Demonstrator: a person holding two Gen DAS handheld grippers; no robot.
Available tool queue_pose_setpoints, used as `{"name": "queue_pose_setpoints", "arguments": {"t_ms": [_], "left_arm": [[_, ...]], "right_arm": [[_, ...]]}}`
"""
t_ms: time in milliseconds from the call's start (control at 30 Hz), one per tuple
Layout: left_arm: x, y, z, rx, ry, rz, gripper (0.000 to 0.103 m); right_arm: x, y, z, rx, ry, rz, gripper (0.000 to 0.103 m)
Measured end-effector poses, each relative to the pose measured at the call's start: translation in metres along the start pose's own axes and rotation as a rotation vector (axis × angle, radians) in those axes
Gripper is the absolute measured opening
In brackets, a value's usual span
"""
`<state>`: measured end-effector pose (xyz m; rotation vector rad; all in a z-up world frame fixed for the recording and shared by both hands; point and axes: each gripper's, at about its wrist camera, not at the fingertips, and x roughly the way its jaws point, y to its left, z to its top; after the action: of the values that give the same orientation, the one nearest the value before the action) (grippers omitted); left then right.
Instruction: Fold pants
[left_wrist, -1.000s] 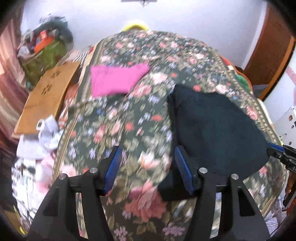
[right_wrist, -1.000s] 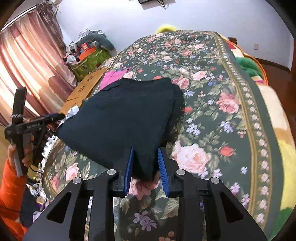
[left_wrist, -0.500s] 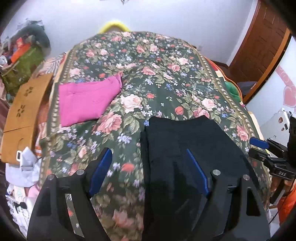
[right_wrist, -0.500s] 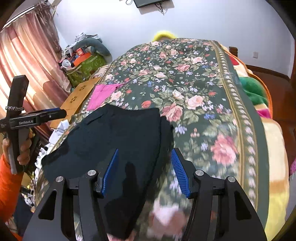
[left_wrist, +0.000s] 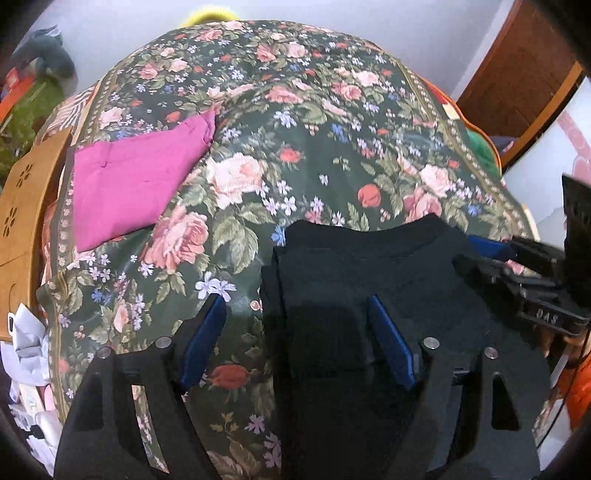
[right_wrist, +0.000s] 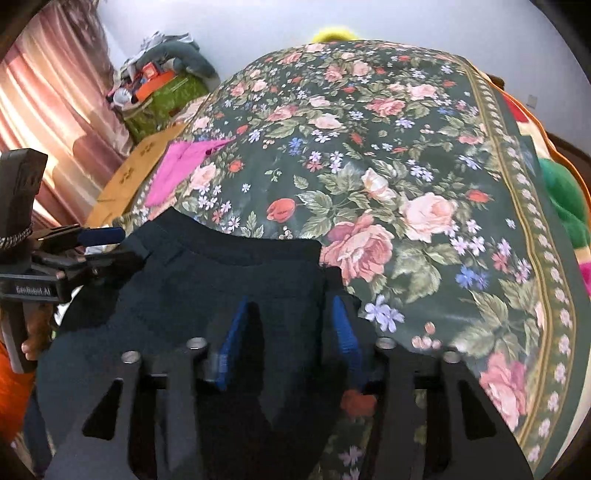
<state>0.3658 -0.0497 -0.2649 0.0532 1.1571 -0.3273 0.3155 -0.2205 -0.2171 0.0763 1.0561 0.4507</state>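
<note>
The dark pants (left_wrist: 354, 273) lie folded on the floral bedspread (left_wrist: 295, 122) at its near end; they also show in the right wrist view (right_wrist: 221, 280). My left gripper (left_wrist: 295, 332) is open and empty, its jaws wide over the pants' left edge. My right gripper (right_wrist: 288, 328) is open and empty, its jaws straddling the pants' right edge. The right gripper also shows at the right of the left wrist view (left_wrist: 491, 251), and the left gripper at the left of the right wrist view (right_wrist: 99, 236).
A folded magenta garment (left_wrist: 140, 177) lies at the bed's left side. A wooden board (left_wrist: 26, 199) and piled clutter (right_wrist: 162, 77) stand left of the bed. A wooden door (left_wrist: 524, 74) is at the right. A green and orange blanket (right_wrist: 561, 199) lies along the bed's right edge.
My right gripper let go of the pants and opened. Both grippers have moved in low over the pants' near edges. The pants lie flat on the bed.
</note>
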Motion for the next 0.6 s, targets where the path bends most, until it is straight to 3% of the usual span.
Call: {"name": "queue_pose_setpoints", "arguments": {"t_ms": [100,400,600], "left_arm": [[0.001,0.001,-0.005,-0.003,-0.012,0.007,0.077],[0.002,0.007,-0.011,-0.047,-0.023,-0.005,0.077],[-0.038,-0.008,-0.02,0.008,-0.071,0.048,0.075]], "right_arm": [[0.003,0.005,-0.004,-0.064,-0.011,-0.044,0.019],[0.002,0.01,-0.006,-0.09,-0.027,-0.107,0.017],[-0.036,0.016,-0.01,-0.078,-0.087,-0.102,0.019]]}}
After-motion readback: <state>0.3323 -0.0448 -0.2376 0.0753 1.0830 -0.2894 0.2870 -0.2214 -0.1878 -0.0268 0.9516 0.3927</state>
